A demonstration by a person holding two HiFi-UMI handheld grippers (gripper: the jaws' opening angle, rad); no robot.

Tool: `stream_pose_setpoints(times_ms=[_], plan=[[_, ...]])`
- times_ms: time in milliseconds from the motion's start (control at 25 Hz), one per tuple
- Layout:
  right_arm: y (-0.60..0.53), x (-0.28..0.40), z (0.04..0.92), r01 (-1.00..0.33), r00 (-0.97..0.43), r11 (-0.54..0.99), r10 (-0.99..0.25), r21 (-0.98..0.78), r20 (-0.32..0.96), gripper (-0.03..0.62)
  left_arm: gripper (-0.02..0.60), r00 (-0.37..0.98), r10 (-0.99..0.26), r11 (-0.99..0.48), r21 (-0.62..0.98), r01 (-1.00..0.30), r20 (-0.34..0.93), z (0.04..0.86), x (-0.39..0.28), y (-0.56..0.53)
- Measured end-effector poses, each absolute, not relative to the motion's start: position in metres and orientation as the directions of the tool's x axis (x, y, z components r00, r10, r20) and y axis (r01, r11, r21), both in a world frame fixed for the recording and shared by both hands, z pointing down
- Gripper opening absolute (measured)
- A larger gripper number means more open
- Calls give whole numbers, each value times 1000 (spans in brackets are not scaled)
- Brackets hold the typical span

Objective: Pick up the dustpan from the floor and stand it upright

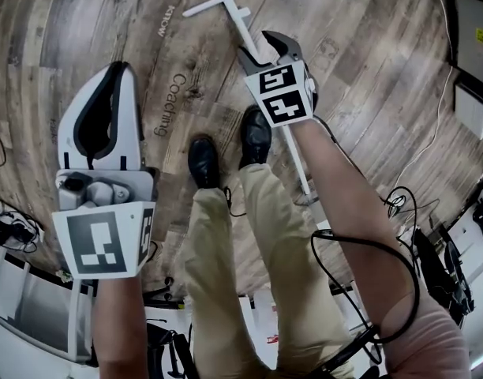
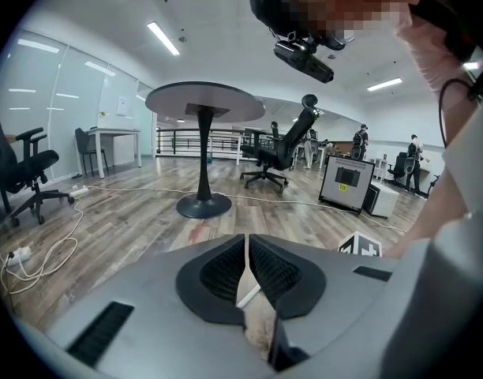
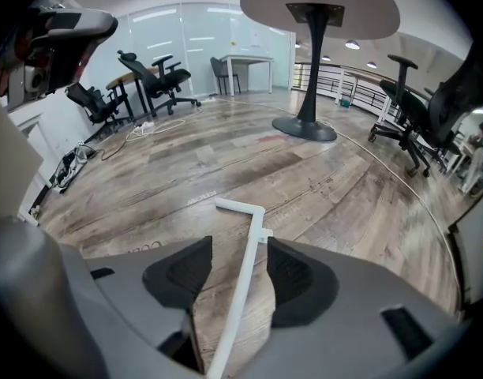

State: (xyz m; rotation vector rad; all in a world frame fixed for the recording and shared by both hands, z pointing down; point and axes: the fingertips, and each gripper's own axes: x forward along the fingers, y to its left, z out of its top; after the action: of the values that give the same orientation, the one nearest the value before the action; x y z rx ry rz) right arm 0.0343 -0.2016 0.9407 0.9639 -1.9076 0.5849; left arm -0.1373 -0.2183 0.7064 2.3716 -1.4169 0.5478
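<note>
On the floor [image 1: 368, 69] ahead of your shoes [image 1: 253, 136], the dustpan handle [image 1: 240, 20] lies between your right gripper's [image 1: 265, 50] released jaws. Left gripper [image 2: 247, 251] is clenched, empty. The thin handle could twist if you clamp off-centre.

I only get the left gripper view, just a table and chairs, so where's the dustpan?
Observer: In the head view its white handle shows against the wood floor, ahead of the person's shoes.
Operator: Is the right gripper holding it?
Observer: Not yet. The right gripper view shows the handle between that gripper's open jaws.
Operator: Can you see the pan?
Observer: No pan shows; the handle's near end runs out of sight beside the right arm.
</note>
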Motion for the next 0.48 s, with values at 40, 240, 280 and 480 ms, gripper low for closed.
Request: stream_pose_setpoints(times_ms=[40, 240, 280, 480], plan=[[-201, 36, 946, -810, -295, 586, -384, -16, 875, 216, 25, 435, -763, -456, 79, -887, 479, 709, -136, -219], [-197, 40, 974, -810, -282, 585, -349, -27, 894, 213, 25, 448, -765, -458, 97, -883, 463, 720, -128, -223], [-197, 40, 979, -810, -280, 585, -343, -30, 897, 213, 25, 447, -765, -458, 97, -884, 464, 721, -128, -223], [-195, 38, 999, -813, -275, 581, -318, -42, 908, 210, 25, 432, -761, -455, 78, -887, 483, 732, -133, -223]])
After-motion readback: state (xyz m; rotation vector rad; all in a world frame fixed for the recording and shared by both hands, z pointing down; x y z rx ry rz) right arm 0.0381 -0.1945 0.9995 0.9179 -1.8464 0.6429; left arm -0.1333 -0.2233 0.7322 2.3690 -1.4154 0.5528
